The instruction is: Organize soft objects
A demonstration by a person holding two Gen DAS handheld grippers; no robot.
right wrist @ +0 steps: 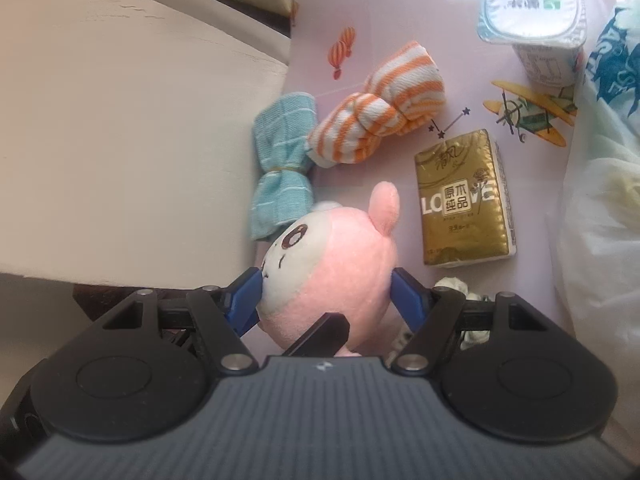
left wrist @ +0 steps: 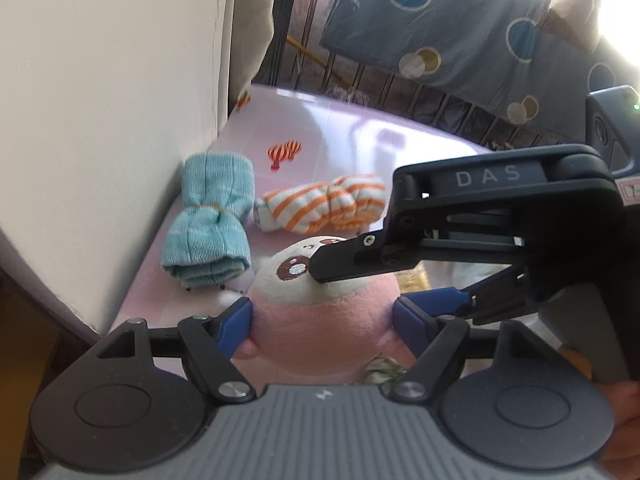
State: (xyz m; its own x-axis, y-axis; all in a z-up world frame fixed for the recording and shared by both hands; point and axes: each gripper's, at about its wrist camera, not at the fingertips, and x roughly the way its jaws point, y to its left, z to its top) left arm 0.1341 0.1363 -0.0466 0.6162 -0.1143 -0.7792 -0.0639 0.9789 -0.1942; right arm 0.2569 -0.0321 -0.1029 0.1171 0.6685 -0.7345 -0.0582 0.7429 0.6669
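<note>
A pink plush toy [right wrist: 332, 264] sits on the pink worktop [right wrist: 400, 20] near its wall-side edge, with both tools around it. The left tool [left wrist: 322, 316] has its blue pads against the toy's sides, holding it. The right tool [right wrist: 326, 292] also brackets the toy, pads touching its face and flank; whether it grips firmly I cannot tell. Just beyond the toy, along the same edge, lies a teal sock bundle [right wrist: 282, 160], touching an orange striped sock bundle [right wrist: 380, 112]. A gold tissue pack [right wrist: 464, 200] lies beside the toy, and a yoghurt cup [right wrist: 536, 20] stands farther off.
</note>
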